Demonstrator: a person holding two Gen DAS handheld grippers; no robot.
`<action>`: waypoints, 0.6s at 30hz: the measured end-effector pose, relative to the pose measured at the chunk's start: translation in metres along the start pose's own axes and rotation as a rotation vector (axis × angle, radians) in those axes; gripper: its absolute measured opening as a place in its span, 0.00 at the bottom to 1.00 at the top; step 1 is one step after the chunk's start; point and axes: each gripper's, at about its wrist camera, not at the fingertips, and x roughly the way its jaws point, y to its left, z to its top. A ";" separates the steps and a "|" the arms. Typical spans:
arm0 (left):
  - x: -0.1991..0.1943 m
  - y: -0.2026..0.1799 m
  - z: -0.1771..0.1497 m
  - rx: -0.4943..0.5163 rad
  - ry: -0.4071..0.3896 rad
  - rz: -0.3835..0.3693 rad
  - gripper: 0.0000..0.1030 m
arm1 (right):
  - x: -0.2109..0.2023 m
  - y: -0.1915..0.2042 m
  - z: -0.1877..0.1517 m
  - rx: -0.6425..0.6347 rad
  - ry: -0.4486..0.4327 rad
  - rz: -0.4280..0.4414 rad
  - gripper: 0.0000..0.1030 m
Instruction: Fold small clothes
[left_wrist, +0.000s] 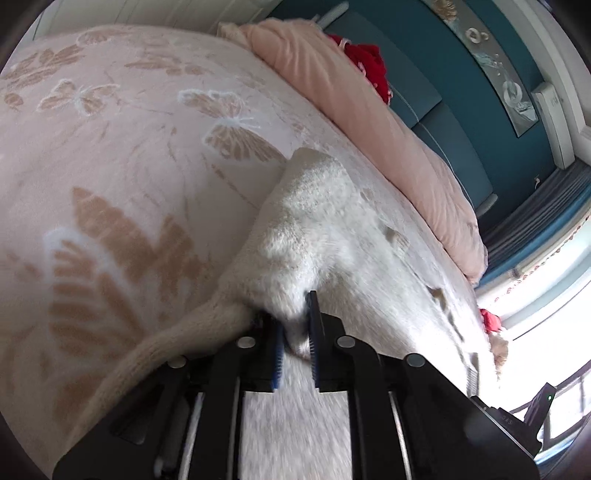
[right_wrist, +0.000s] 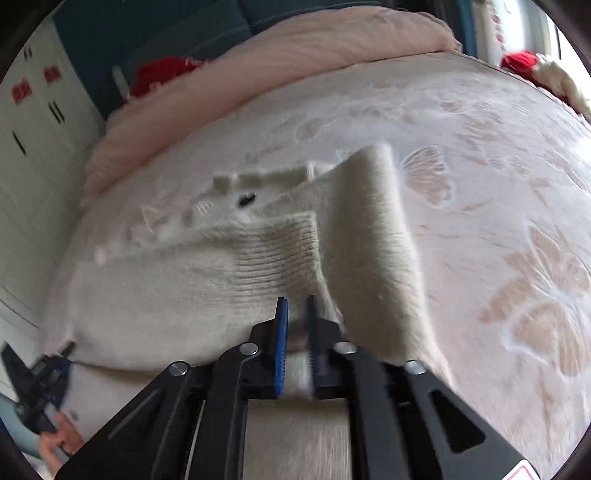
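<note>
Both hand-held grippers pinch the white sweater.
Left hand-held gripper (left_wrist: 295, 325) and right hand-held gripper (right_wrist: 295, 321) hold the sweater (right_wrist: 177, 291); its sleeve (right_wrist: 376, 236) stretches far away on the bed (right_wrist: 498, 184).

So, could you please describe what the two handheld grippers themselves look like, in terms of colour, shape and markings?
Both the left gripper and the right gripper are matte black, angular linkage frames with round silver pivot pins. Each carries two flat fingers lined with ridged blue pads. The right gripper's frame has triangular cut-outs and a red-and-white label at its lower corner. No cables or sleeves are visible.
</note>
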 end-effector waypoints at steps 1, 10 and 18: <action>-0.010 0.001 -0.001 0.001 -0.004 -0.010 0.26 | -0.015 -0.004 -0.004 0.008 -0.019 0.040 0.21; -0.005 0.012 0.015 -0.269 0.104 -0.046 0.46 | -0.005 -0.032 -0.024 0.274 0.050 0.201 0.51; 0.007 0.012 0.030 -0.218 0.108 0.092 0.06 | -0.013 -0.034 -0.005 0.290 -0.082 0.207 0.03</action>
